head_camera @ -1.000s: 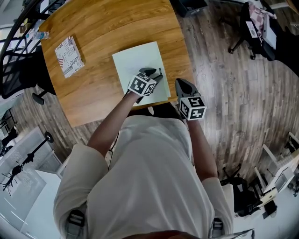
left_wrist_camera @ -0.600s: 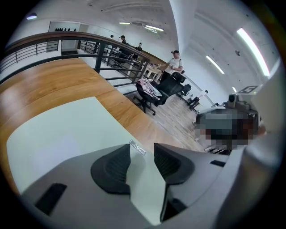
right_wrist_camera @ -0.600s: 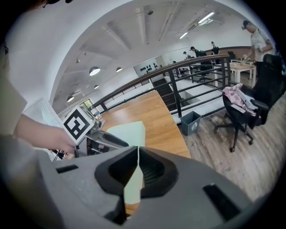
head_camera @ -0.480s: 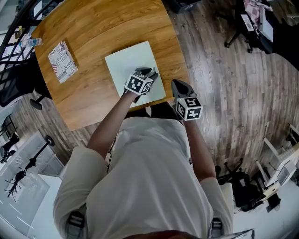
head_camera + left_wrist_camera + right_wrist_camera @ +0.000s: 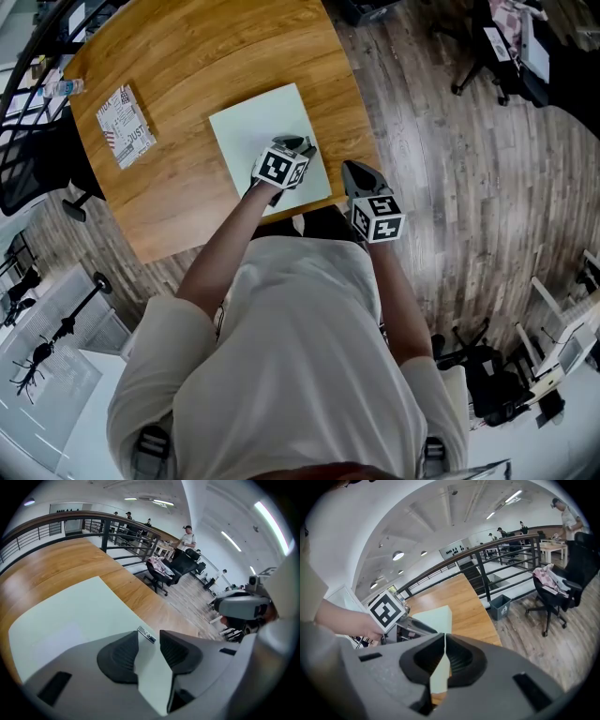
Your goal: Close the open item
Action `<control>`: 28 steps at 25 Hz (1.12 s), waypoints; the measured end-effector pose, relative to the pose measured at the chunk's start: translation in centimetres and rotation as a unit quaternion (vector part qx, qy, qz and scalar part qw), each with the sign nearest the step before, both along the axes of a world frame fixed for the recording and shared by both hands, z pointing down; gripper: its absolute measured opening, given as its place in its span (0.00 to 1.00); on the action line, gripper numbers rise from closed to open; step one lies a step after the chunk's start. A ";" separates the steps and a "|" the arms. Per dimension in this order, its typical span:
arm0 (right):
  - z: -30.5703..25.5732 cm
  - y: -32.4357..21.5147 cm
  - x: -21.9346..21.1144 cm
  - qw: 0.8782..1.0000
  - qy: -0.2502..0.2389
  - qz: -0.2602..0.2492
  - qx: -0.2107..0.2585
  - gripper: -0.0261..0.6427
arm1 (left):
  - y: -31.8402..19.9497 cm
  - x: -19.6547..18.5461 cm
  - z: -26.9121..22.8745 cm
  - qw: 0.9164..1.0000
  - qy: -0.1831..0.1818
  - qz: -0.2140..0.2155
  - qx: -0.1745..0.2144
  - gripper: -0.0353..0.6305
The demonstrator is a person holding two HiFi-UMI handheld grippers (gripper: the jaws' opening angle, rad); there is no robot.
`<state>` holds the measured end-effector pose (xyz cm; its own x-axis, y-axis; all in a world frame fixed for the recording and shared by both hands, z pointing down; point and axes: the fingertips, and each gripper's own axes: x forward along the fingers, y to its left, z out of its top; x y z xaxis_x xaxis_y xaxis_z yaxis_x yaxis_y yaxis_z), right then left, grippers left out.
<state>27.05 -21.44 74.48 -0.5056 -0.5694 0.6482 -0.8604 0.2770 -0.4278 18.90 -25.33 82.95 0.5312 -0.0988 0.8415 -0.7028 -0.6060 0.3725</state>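
Over the past second the left gripper (image 5: 300, 145) has settled slightly lower over the near right part of the pale green folder (image 5: 253, 131), and its jaws have just been narrowing from nearly their widest. They stand apart and grip nothing. In the left gripper view, only the folder's flat cover and a small metal clasp (image 5: 146, 634) show in the gap, and neither pad presses on anything. The folder itself shows no change against the earlier frames. It lies flat on the wooden bench (image 5: 187, 56) with no leaf or flap seen raised. Judgement: the cover is already down or very nearly so, and what remains is likely a press or a fastening at the clasp rather than a swing of the cover. The right gripper (image 5: 356, 173) hangs just off the bench's near right edge, above the floor, with its jaws closed together and empty. It is near the folder's corner without touching it. The folder's long axis runs away from the person, with its far end leaning a little toward the left. One short edge faces the person. Which long edge is the spine cannot be told from these views. A printed booklet (image 5: 124, 124) lies well apart at the left and is not involved.
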 end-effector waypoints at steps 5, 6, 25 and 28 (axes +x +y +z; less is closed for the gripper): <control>-0.2 0.0 -0.1 1.000 -0.002 -0.005 0.003 0.06 | -0.3 -0.1 -0.3 1.000 0.015 -0.019 -0.002 0.24; -0.3 -0.1 -0.2 1.000 -0.002 -0.007 0.004 0.06 | -0.3 -0.1 -0.6 1.000 0.022 -0.022 -0.001 0.24; -5.9 -1.2 -5.1 0.995 0.012 -0.073 0.065 0.06 | 0.7 -6.5 -8.3 0.988 0.072 -0.119 0.070 0.27; -7.1 -1.2 -6.3 0.994 0.017 -0.077 0.075 0.06 | 1.0 -8.1 -10.7 0.983 0.085 -0.131 0.093 0.27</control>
<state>20.78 -22.63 67.34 -0.5744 -0.5781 0.5795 -0.8155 0.4658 -0.3435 10.79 -24.31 72.20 0.5978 -0.3943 0.6980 -0.7815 -0.4807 0.3977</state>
